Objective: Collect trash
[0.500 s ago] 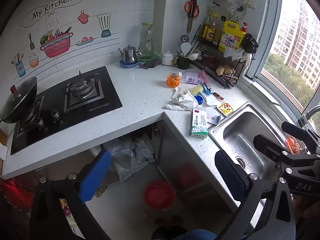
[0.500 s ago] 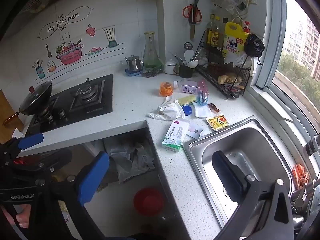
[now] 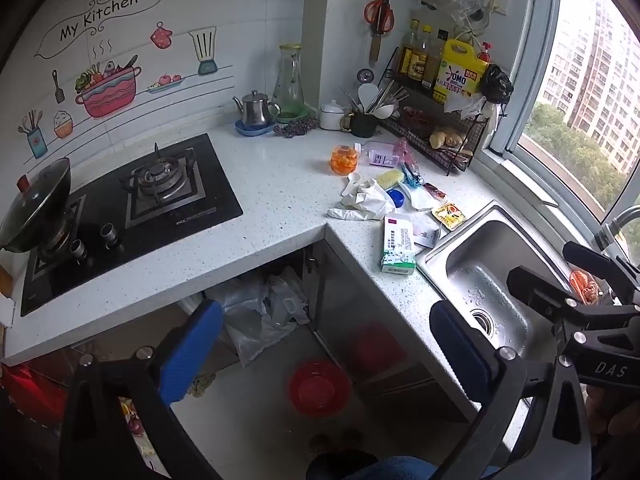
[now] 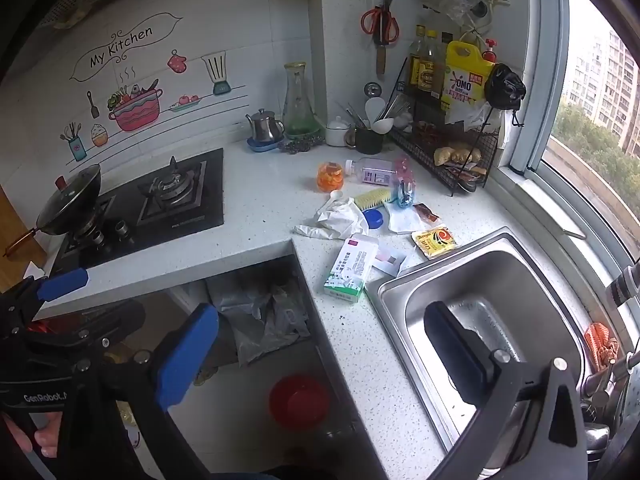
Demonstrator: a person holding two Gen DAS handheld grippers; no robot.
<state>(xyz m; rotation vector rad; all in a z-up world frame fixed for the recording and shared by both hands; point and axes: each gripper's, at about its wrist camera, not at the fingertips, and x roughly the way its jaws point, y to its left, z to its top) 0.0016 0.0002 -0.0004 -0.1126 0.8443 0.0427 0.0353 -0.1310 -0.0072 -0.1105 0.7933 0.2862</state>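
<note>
Trash lies on the white counter (image 3: pixel 280 200) by the sink: a green-and-white carton (image 3: pixel 397 246) (image 4: pixel 352 268), a crumpled white wrapper (image 3: pixel 364 202) (image 4: pixel 336 220), a yellow sachet (image 3: pixel 448 215) (image 4: pixel 434 242), a blue cap (image 3: pixel 396 198) and an orange cup (image 3: pixel 344 160). My left gripper (image 3: pixel 326 352) hangs open over the floor in front of the counter corner, well short of the trash. My right gripper (image 4: pixel 320 360) is open too, level with the sink's front edge. Neither holds anything.
A red bin (image 3: pixel 320 388) (image 4: pixel 300 402) stands on the floor under the counter, beside a grey plastic bag (image 3: pixel 260 312). The steel sink (image 4: pixel 500 300) is at the right and the black hob (image 3: pixel 160 200) with a pan at the left. A wire rack (image 3: pixel 436 128) with bottles stands by the window.
</note>
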